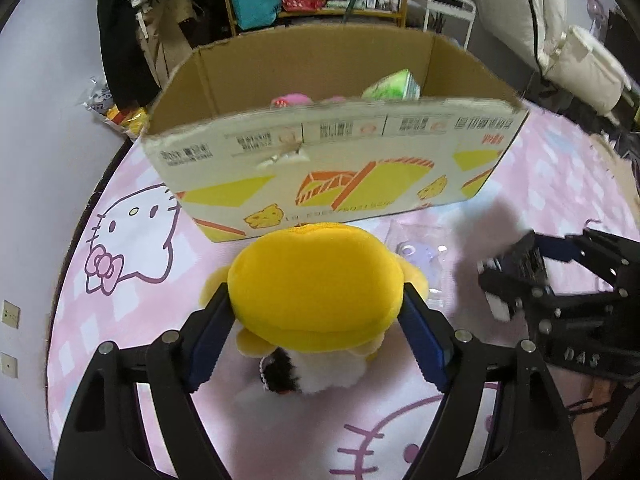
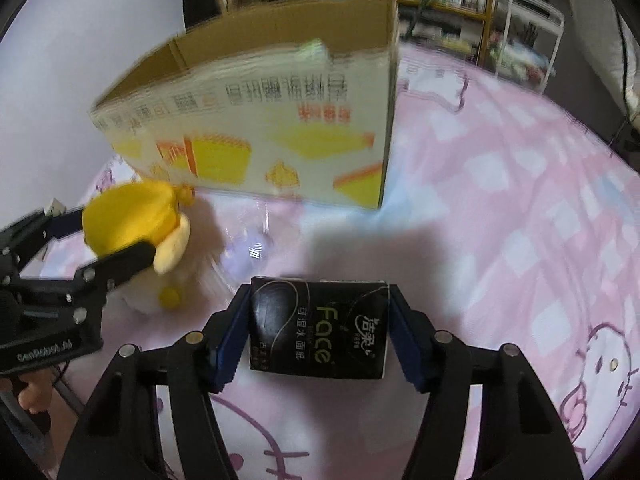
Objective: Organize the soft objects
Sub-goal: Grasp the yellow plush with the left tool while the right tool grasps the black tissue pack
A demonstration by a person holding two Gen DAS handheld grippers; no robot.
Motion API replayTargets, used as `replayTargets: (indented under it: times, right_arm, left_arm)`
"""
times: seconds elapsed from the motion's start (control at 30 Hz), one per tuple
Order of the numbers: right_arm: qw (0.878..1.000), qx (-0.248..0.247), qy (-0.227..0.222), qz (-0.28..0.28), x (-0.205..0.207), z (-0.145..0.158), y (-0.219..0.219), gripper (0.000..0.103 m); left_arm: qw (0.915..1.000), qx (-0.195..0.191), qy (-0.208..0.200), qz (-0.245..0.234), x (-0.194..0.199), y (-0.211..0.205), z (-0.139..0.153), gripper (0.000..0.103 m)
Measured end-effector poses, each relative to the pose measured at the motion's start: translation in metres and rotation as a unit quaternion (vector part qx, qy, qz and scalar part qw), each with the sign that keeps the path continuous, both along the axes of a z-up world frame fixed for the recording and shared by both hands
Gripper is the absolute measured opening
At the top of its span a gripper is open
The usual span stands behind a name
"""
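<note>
On the pink cartoon-cat bedspread (image 1: 132, 312), toward its left side, the left gripper (image 1: 316, 304) was clamped on a yellow plush toy (image 1: 316, 280), its blue pads (image 1: 212, 340) pressed into both sides of the toy's broad yellow cap. From the left wrist camera, the toy's white body and a dark patch showed only below the cap; its face was hidden. From the right wrist camera the toy stood roughly upright, cap on top, with a pale yellow ear or arm hanging toward the right.

Just right of the toy lay a clear plastic packet (image 1: 420, 252) with something pale purple inside, too blurred to identify.

Behind both, toward the far edge of the bedspread, stood an open cardboard box (image 1: 332, 168), its long side facing the cameras and running left to right. Over its near wall only the tops of a pink item (image 1: 292, 101) and a green-and-white pack (image 1: 394, 86) showed; the rest of the inside was hidden.

Further right, the right gripper (image 2: 318, 328) gripped a black tissue pack (image 2: 320, 328) by its two short ends, so the pack's long axis ran across between the pads. Its printed face pointed up at the camera, the lettering reading upside down. Whether the pack rested on the bedspread or hung just above it could not be told.
</note>
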State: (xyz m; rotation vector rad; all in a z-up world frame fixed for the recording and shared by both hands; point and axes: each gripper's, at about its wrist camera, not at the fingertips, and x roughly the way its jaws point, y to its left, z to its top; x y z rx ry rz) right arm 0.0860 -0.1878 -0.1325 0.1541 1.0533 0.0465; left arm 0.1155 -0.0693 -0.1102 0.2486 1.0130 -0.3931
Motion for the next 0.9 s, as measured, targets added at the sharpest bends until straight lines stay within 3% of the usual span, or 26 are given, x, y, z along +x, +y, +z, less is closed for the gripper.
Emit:
replayTargets:
  times: [0.2,0.47,0.9]
  right_arm:
    - [0.999,0.012,-0.038,-0.014,-0.004,0.013,-0.010,0.068]
    - [0.990,0.011,-0.143,-0.004,-0.025,0.056,-0.002,0.068]
    - [0.970,0.007,-0.242,-0.006,-0.035,0.101,-0.006,0.068]
  left_arm:
    - [0.9990,-0.018,-0.037,0.017,-0.012,0.013,0.023,0.079]
    - [0.9917,-0.025,-0.117,0.047,-0.039,0.030,0.059,0.079]
    - [0.9634,-0.074,-0.249,0.066,-0.070,0.048,0.109,0.079]
